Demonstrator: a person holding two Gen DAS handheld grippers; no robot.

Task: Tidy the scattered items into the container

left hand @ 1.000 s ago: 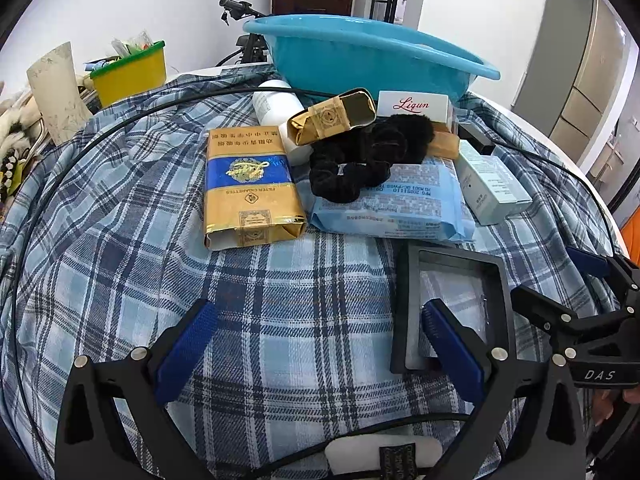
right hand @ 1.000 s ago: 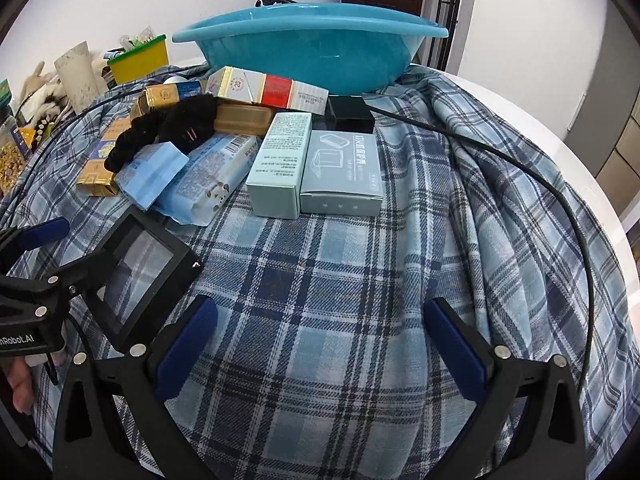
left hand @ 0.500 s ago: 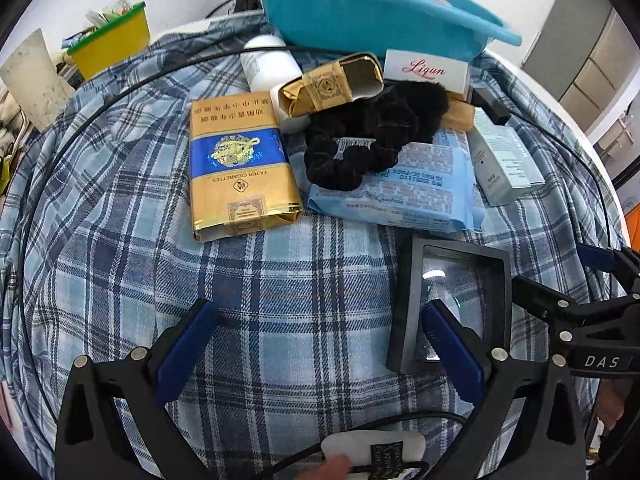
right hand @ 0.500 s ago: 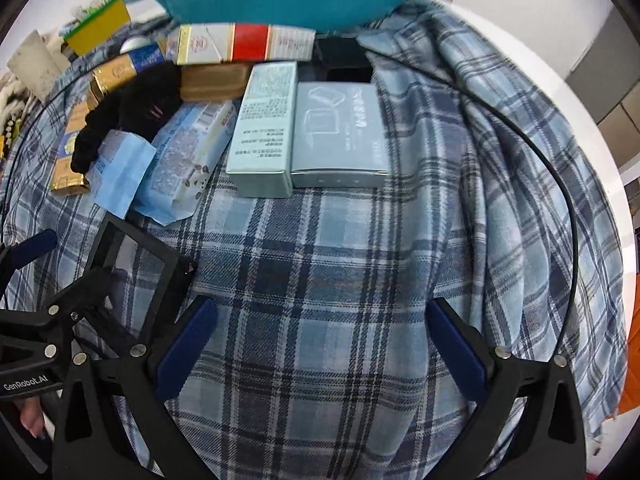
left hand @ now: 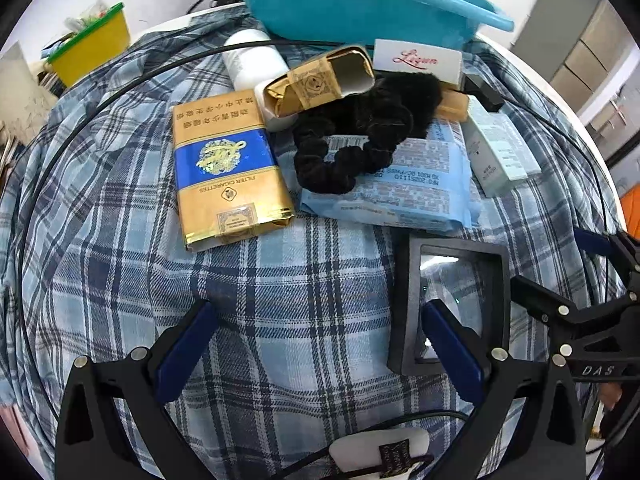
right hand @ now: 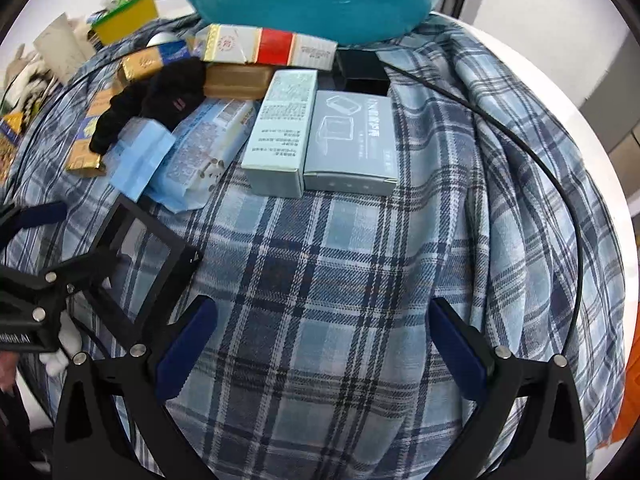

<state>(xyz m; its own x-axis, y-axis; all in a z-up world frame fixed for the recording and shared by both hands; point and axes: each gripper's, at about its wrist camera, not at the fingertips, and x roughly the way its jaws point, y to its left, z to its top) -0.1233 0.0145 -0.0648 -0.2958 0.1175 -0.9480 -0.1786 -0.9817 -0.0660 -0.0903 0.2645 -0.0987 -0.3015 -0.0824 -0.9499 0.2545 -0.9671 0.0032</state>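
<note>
Both my tools stand wide apart and hold nothing. My left gripper (left hand: 316, 340) hovers low over the plaid cloth (left hand: 120, 240); its right finger (left hand: 448, 344) overlaps the black framed case (left hand: 460, 300) at 4 o'clock in the left view, contact not determinable. My right gripper (right hand: 320, 344) hangs over bare cloth, with the grey box (right hand: 352, 140) and pale green box (right hand: 280, 128) ahead at 12 o'clock, side by side and touching.

The items form one cluster just short of the blue basin (left hand: 360, 0), which sits at 12 o'clock at the far edge. I judge this grouping keeps each transfer short. The gold and blue cigarette pack (left hand: 228, 172) lies flat at 11 o'clock; the black scrunchie (left hand: 352, 144) rests on the blue wipes packet (left hand: 400, 184); a small gold pack (left hand: 320, 80) leans on a white bottle (left hand: 252, 60). A red and white carton (right hand: 272, 48) lies against the basin's foot. Whether the basin holds anything, I cannot tell.

Surface: a table draped in loose, wrinkled cloth, with a black cable (right hand: 520, 152) trailing across it. A yellow tub (left hand: 92, 48) stands at 10 o'clock. White walls and grey cabinets lie beyond.
</note>
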